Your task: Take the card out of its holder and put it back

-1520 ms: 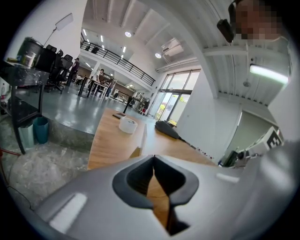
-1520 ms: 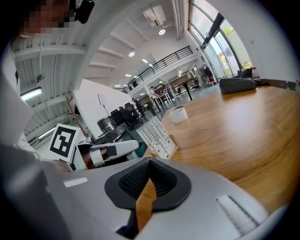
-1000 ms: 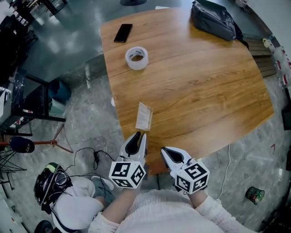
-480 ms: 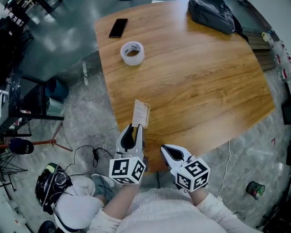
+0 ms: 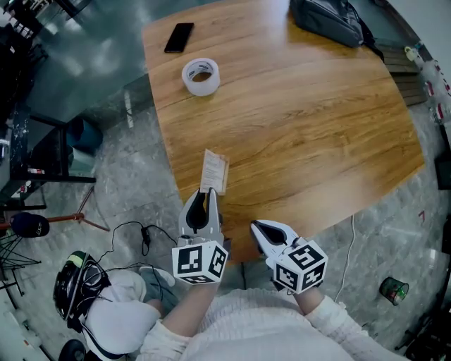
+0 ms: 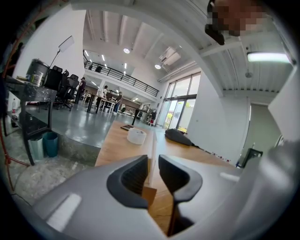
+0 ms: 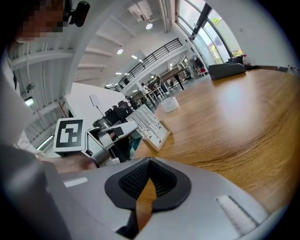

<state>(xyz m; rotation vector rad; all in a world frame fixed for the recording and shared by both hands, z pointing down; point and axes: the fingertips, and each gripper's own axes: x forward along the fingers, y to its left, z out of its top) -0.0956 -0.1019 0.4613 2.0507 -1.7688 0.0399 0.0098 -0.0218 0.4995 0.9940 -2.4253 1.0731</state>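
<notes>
The white printed card in its holder (image 5: 215,170) sits near the front-left edge of the wooden table (image 5: 303,134), tilted up on one long side. My left gripper (image 5: 208,192) reaches its near end. In the left gripper view the card (image 6: 150,150) shows edge-on between the jaws, close to the left pad, with a gap to the right pad. My right gripper (image 5: 256,226) hovers past the table's front edge, shut and empty (image 7: 149,161). Its view shows the card (image 7: 149,123) with the left gripper (image 7: 114,133) at it.
A roll of tape (image 5: 201,76) and a black phone (image 5: 179,37) lie at the far left of the table, and a dark bag (image 5: 328,21) lies at the far end. On the floor are a helmet (image 5: 74,285), cables and a green can (image 5: 393,289).
My left gripper has moved forward until its jaws reach round the card's near end. The right gripper has stayed shut in much the same place.
</notes>
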